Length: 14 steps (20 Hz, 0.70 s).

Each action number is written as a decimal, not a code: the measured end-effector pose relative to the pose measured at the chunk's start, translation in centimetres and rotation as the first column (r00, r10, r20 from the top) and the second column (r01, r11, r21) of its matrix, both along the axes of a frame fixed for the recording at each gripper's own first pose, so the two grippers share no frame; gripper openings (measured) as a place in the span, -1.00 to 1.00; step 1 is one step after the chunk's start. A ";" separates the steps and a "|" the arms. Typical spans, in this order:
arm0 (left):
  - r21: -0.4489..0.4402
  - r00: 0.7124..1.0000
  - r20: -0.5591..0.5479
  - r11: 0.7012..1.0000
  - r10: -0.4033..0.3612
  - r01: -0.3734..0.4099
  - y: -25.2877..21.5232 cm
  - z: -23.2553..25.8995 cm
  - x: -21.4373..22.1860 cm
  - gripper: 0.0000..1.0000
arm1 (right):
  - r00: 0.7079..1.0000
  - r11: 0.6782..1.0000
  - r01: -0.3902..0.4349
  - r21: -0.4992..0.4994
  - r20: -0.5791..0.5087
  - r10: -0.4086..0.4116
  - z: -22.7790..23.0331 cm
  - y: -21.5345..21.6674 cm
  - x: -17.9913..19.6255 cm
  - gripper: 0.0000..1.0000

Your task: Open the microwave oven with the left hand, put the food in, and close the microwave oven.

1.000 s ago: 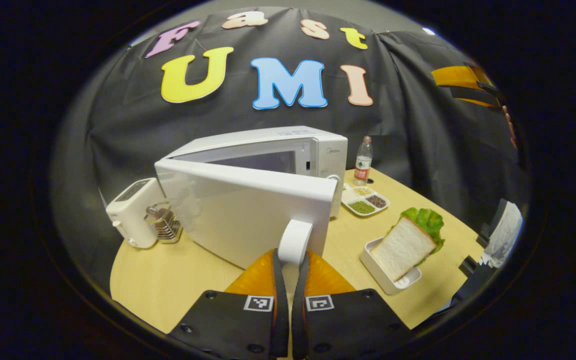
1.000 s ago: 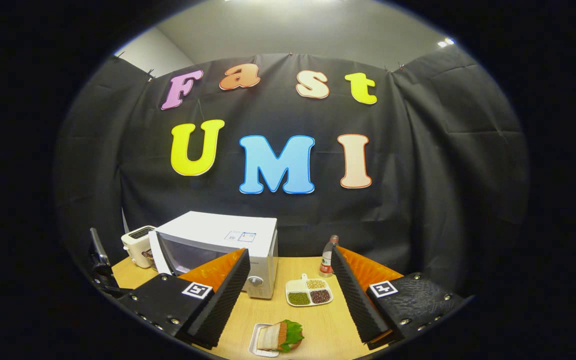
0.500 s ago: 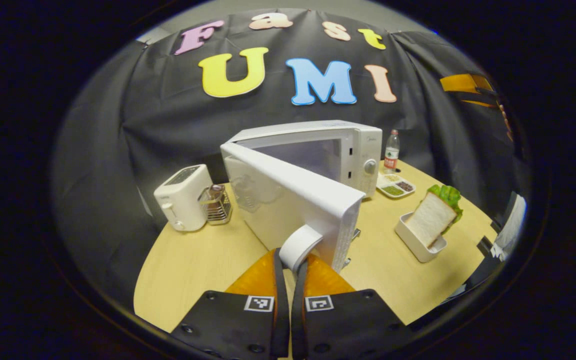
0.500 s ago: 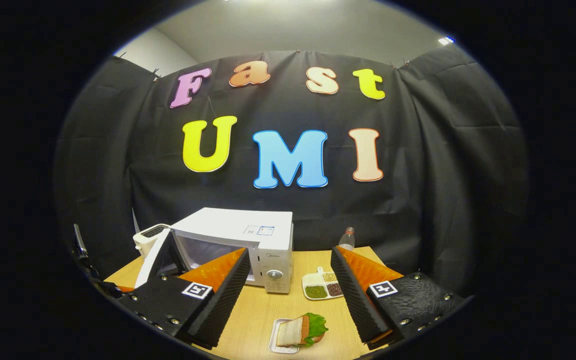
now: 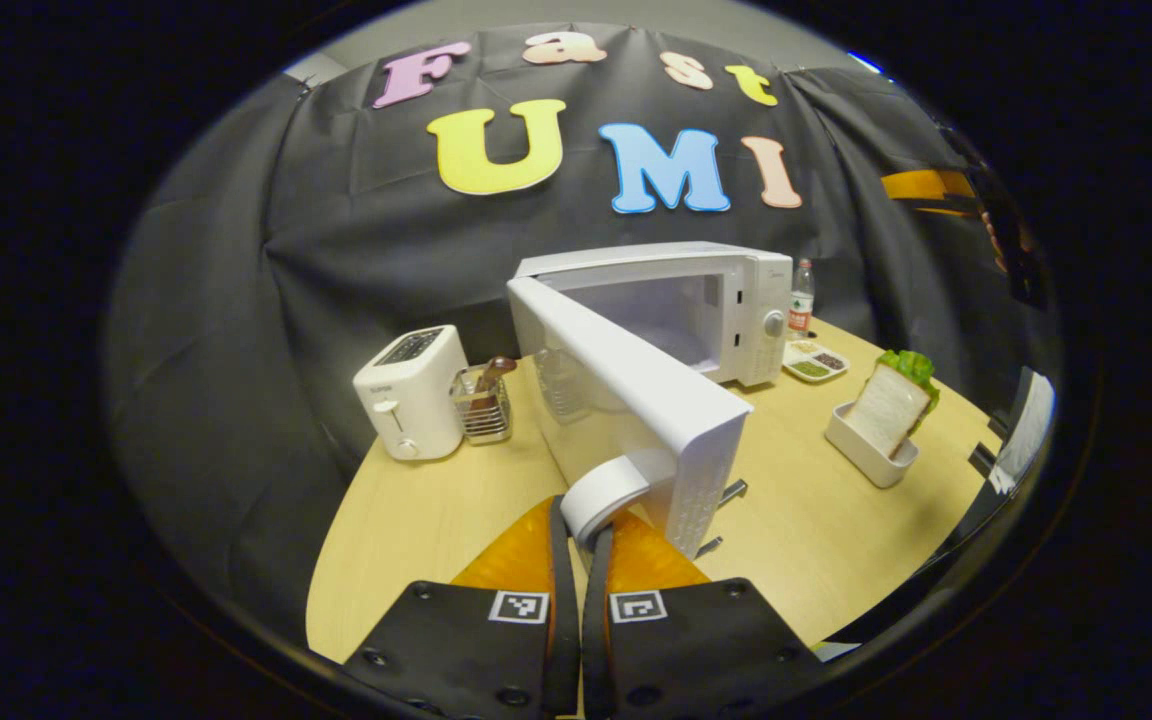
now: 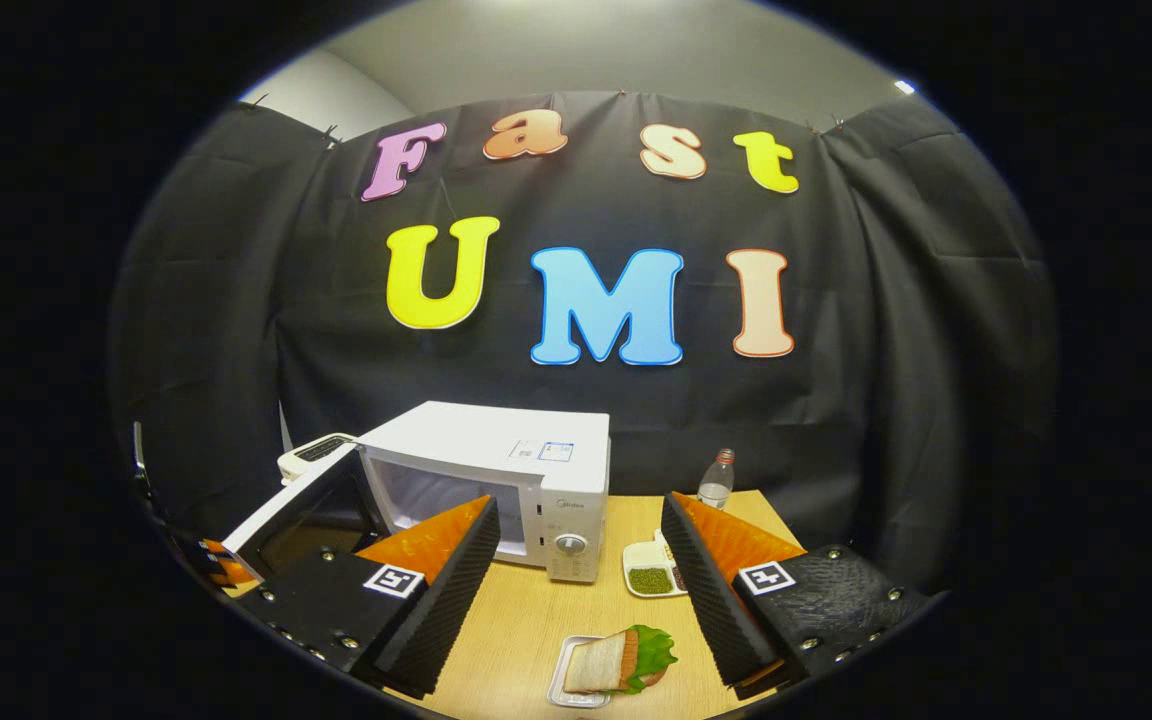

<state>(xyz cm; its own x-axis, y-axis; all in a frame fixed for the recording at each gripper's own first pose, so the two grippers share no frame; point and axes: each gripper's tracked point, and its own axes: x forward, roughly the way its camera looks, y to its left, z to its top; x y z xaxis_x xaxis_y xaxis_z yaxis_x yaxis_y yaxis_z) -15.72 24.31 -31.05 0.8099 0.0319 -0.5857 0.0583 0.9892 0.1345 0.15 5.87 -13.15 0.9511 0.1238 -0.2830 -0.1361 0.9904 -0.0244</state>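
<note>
White microwave oven (image 5: 726, 310), door (image 5: 636, 390) wide open

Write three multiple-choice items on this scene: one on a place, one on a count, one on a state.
1. Where is the toaster?
A. left of the microwave
B. on top of it
C. inside it

2. How many compartments has the seed dish?
A. one
B. three
C. six

3. How stands the microwave door?
A. shut
B. swung wide open
C. taken off

Key: 1 A, it stands beside the wire rack; 2 B, three fillings show; 3 B, the left gripper is shut on the handle and the cavity shows.
</note>
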 end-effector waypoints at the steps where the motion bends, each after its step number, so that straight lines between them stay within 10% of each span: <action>1: 0.001 1.000 -0.002 1.000 0.010 -0.010 1.0 0.1 0.0 -0.83 | 1.000 1.000 -0.009 0.008 -0.019 0.010 -0.7 0.0 0.1 0.96; 8: -0.044 1.000 0.009 0.999 -0.011 0.011 3.3 -0.1 -0.5 -0.80 | 0.974 0.998 -0.013 0.057 -0.227 0.026 -8.2 -3.3 1.0 0.97; 14: -0.097 1.000 0.009 0.995 -0.020 0.020 5.4 -0.6 -1.4 -0.65 | 0.881 0.997 0.055 0.054 -0.472 -0.023 -18.2 -8.2 -1.4 0.97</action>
